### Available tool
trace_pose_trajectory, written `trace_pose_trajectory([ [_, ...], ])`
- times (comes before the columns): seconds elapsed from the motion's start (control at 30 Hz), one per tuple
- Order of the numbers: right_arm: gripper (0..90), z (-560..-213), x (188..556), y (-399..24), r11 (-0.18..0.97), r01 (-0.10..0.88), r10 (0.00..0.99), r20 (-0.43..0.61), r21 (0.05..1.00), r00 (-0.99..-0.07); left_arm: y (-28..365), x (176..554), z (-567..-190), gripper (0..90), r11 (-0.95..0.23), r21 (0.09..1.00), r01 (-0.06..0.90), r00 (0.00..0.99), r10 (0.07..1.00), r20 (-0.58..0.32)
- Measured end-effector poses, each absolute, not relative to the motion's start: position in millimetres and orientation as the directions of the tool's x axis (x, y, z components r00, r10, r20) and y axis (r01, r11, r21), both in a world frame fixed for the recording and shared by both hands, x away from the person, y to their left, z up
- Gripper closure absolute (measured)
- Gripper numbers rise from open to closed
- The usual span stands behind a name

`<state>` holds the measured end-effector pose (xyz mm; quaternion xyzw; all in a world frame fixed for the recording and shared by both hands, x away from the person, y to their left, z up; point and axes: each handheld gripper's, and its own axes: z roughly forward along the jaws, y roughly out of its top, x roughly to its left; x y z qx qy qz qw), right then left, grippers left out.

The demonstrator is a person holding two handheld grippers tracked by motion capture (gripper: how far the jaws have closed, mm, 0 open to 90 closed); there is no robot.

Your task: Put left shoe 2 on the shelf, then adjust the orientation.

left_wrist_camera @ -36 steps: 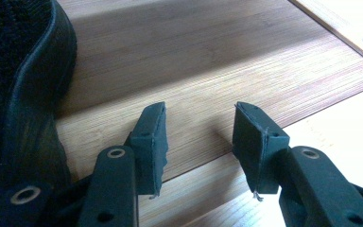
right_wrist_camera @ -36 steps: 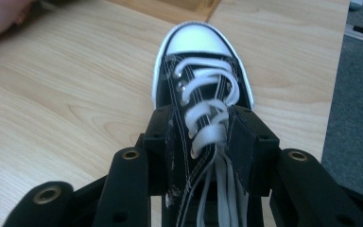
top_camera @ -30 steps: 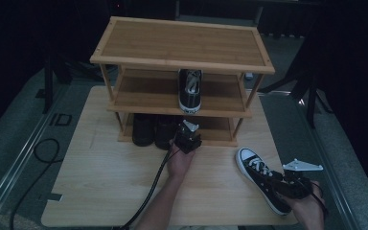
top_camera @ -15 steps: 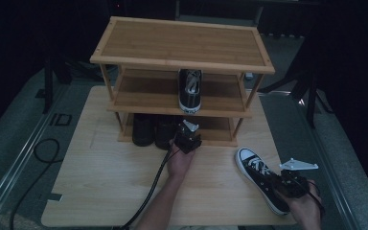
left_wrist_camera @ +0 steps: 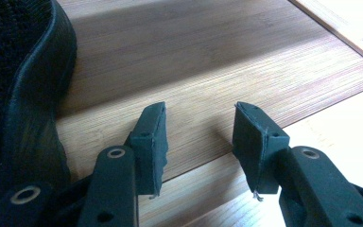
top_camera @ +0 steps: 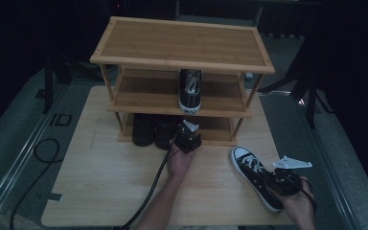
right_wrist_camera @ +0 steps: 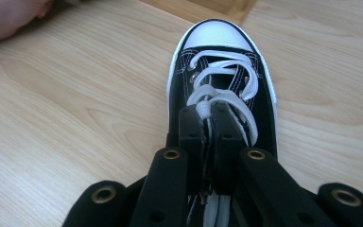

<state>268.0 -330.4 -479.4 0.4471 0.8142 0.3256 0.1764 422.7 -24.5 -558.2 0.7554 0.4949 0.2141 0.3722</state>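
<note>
In the high view, a three-tier rack (top_camera: 182,43) is seen on the bench (top_camera: 100,191). The left hand-held gripper (top_camera: 188,138) is held at the front edge of the rack's bottom shelf, its cable trailing back toward the person. Two dark shoes (top_camera: 153,130) are seen on that shelf just to the left of this gripper, and a sneaker (top_camera: 190,91) is stood on the middle shelf above it, toe toward the front. The right hand-held gripper (top_camera: 283,179) is placed over the rear part of a second sneaker (top_camera: 249,165), which lies on the bench at the right, its white toe pointed toward the rack. The two grippers are well apart.

In the left gripper view, the left hand-held gripper (left_wrist_camera: 199,137) is shown with its jaws spread and nothing between them, over the shelf (left_wrist_camera: 208,66). A dark shoe (left_wrist_camera: 23,94) is seen close at the left of the jaws.

In the right gripper view, the right hand-held gripper (right_wrist_camera: 207,137) is shown closed on the second sneaker (right_wrist_camera: 220,71), the jaws pressed together around the tongue and a white lace (right_wrist_camera: 205,109). The white toe cap is seen ahead of the jaws, near the foot of the rack.
</note>
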Motion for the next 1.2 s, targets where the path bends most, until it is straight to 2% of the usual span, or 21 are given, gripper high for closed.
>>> trace_pose_trajectory([
  [0.47,86.0,-483.7,282.1,-289.4,0.402,0.587,0.805,0.034,0.702,-0.592,-24.4,423.0,-558.2,55.6,-0.233,0.774,0.589,0.420,0.906,-0.046],
  [0.63,86.0,-483.6,285.8,-272.7,0.420,0.576,0.802,0.011,0.701,-0.598,-24.4,423.0,-558.2,55.6,-0.234,0.774,0.589,0.420,0.906,-0.046],
  [1.2,86.0,-486.2,283.5,-248.1,0.450,0.535,0.751,0.021,0.715,-0.660,-24.4,422.9,-558.2,55.6,-0.233,0.774,0.589,0.420,0.906,-0.046],
])
